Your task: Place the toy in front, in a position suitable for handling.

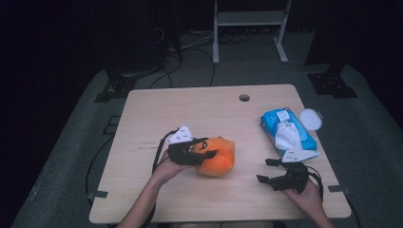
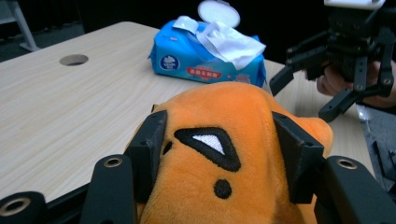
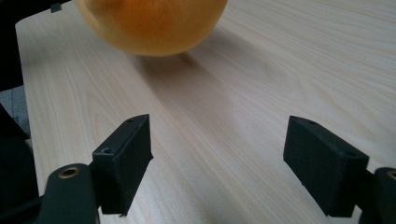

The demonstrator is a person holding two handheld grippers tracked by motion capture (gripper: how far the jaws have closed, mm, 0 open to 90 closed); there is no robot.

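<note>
Plush toy [image 1: 216, 156], orange and rounded with a black-and-white stitched eye, sits near the middle of the pale wooden table [image 1: 190, 107], a little toward the near edge, and it is the largest thing being handled. To its right and farther back lies a blue pack of wet wipes [image 1: 287, 130], its round lid flipped open and a white sheet pulled partly out. The left gripper [image 1: 202, 153] comes in from the left with its jaws closed against the two sides of the toy's head, the soft fabric bulging between them in the left gripper view [image 2: 219, 154], so the grasp looks made; whether the toy is lifted or resting on the table cannot be told, though its underside appears to meet the wood in the right gripper view [image 3: 154, 23]. The right gripper [image 1: 267, 171] hovers low near the table's near right corner, well apart from the toy and just near of the wipes, its jaws spread wide and holding nothing, pointed leftward at the toy. As a judgement, the pickup is done on one side and whatever follows, a move, a handover or a wipe, is yet to start. The left forearm [image 1: 142, 199] angles up from the near edge, wrist level; the right hand [image 1: 306, 190] holds its tool turned inward.
</note>
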